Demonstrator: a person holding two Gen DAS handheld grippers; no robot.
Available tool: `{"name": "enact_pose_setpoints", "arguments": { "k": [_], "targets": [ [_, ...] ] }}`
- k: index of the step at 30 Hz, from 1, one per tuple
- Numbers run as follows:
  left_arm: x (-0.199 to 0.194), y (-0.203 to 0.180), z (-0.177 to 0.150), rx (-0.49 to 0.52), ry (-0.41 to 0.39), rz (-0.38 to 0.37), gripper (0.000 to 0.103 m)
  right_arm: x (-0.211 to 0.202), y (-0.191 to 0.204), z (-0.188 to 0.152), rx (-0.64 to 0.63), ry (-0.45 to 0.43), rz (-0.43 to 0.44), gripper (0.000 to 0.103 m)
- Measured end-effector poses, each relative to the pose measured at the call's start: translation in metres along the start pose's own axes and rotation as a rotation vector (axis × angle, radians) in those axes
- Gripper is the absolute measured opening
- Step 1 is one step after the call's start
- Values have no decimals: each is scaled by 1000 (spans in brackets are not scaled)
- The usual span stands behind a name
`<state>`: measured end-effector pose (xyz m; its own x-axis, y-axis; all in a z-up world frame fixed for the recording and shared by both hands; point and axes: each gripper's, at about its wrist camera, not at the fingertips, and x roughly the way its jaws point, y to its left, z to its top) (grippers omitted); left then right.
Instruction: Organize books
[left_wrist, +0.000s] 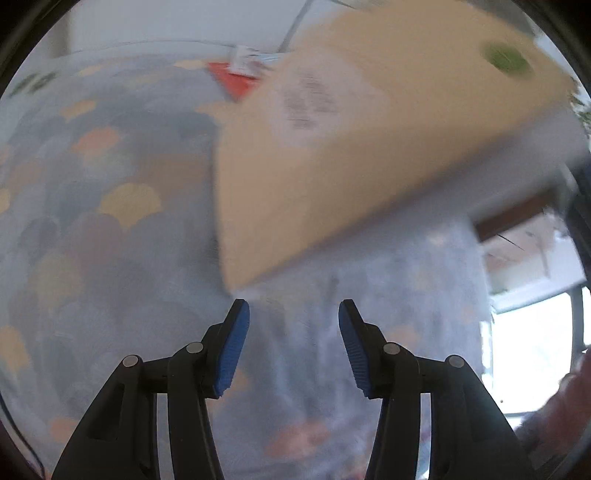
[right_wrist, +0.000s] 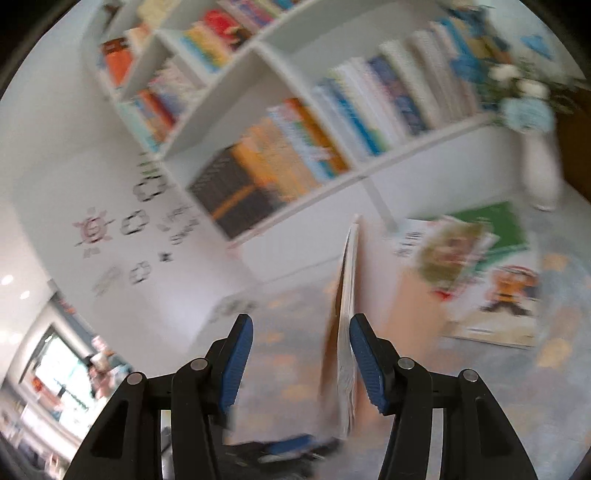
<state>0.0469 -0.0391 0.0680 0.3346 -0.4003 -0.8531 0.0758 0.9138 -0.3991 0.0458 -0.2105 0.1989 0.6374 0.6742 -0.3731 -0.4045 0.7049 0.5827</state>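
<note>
A patterned tablecloth (left_wrist: 110, 206) in grey, yellow and orange was seen under both grippers, with a white bookshelf (right_wrist: 258, 59) full of upright books on the far wall. The left gripper (left_wrist: 293, 314) was held released over the cloth, nothing between its blue pads; a tan book (left_wrist: 332, 166) was seen tilted just beyond it, its near corner close to the left fingertip. In the right wrist view the same book (right_wrist: 345, 325) was seen edge-on between the jaws of the right gripper (right_wrist: 301, 332), lying against the right pad (right_wrist: 365, 365) while a clear gap was left at the other pad, so no pinch was shown. Loose picture books (right_wrist: 480, 280) were seen lying flat on the cloth to the right, near a white vase of flowers (right_wrist: 541, 166).

For the step to go well, the book probably had to be pinched firmly before being carried to a shelf gap, kept upright, spine leading.

Both views were motion-blurred; titles could not be read. What supported the book's lower edge was hidden.
</note>
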Motion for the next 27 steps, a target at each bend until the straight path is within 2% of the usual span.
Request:
{"name": "enact_pose_setpoints", "arguments": {
  "k": [2, 5, 7, 9, 15, 17, 20, 22, 27],
  "targets": [
    [-9, -5, -5, 44, -12, -12, 47, 21, 18, -9, -21, 50, 29, 54],
    [-24, 3, -22, 102, 20, -24, 47, 58, 41, -28, 11, 144, 113, 54],
    [-33, 24, -37, 105, 39, 17, 47, 74, 48, -36, 47, 185, 140, 53],
    [-46, 52, -53, 74, 58, 51, 47, 87, 62, -43, 31, 209, 153, 53],
    [-98, 110, -82, 54, 32, 152, 47, 113, 103, -59, -35, 266, 195, 53],
    [-113, 126, -82, 51, 14, 171, 47, 117, 109, -71, -47, 295, 174, 53],
    [-132, 155, -77, 43, -23, 178, 47, 127, 110, -96, -44, 351, 83, 53],
    [-138, 173, -58, 56, -49, 182, 47, 134, 106, -114, -23, 378, 4, 53],
    [-140, 196, -5, 200, -80, 175, 49, 138, 94, -152, 115, 379, -151, 53]
  ]
}}
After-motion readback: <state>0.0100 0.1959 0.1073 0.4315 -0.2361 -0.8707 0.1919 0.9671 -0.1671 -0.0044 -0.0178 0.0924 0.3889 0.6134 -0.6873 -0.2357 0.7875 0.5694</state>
